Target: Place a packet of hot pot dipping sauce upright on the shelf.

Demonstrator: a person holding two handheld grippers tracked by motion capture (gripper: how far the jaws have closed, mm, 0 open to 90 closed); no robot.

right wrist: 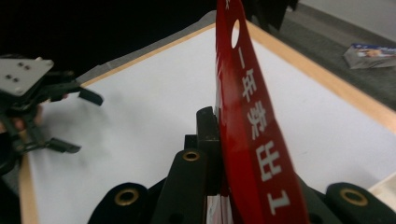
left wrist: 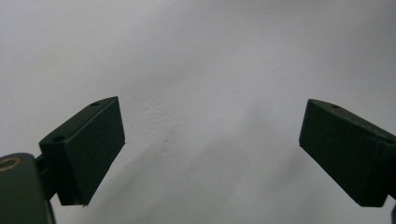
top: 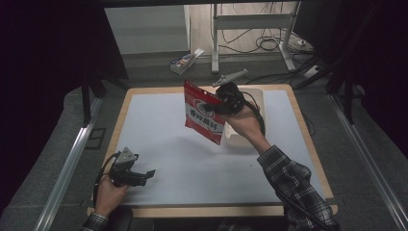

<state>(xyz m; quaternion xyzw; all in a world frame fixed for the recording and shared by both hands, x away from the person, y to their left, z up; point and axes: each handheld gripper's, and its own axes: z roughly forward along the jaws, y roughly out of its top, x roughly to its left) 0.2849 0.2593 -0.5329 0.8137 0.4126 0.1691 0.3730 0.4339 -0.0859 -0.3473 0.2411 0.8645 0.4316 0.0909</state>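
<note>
Right tongs (top: 222,102) grip 1 red bag (top: 204,113); left tongs (top: 148,174) open.

plaid sleeve (top: 294,185), black grippers with grey three-cornered plates (top: 126,156).

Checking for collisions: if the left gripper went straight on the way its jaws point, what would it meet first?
Probably the white table cover: the left gripper has open jaws with nothing between them, angled toward that bare surface.
</note>
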